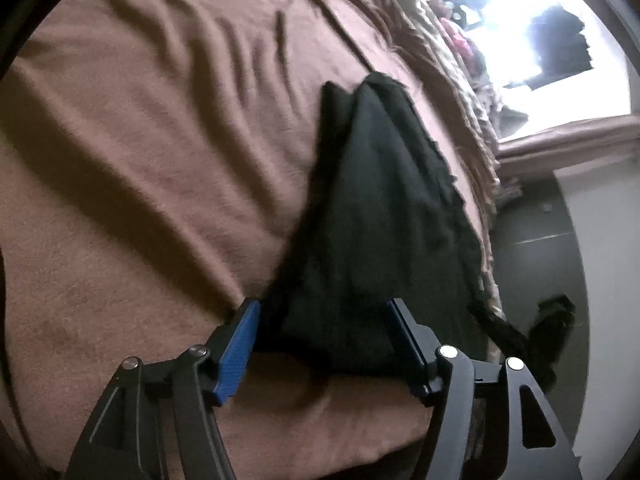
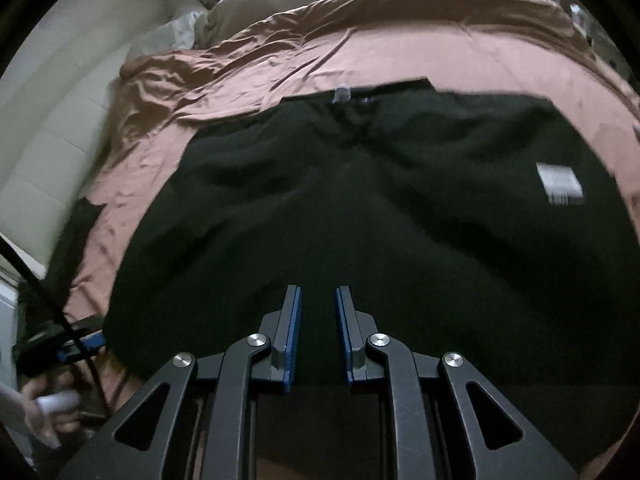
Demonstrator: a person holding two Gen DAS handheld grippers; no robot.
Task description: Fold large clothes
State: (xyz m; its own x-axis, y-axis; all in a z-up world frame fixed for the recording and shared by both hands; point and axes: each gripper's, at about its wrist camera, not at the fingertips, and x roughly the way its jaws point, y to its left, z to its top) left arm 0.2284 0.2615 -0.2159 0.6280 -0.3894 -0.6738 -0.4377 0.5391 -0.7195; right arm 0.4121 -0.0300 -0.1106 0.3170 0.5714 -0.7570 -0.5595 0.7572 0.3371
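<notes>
The black garment [image 2: 360,208] lies spread flat on the bed [image 2: 248,60], on its brown sheet. The left tool [image 1: 324,324] is let go, its jaws wide with a black corner lying between them. The right tool [image 2: 318,312] hangs over the cloth, nearly closed, pinching nothing. Grab one edge, pull it over evenly, then smooth it. The picture is blurry, and the near hem is hidden.

Black garment [image 2: 360,208], spread flat across the brown bedsheet, white label near one side
</notes>
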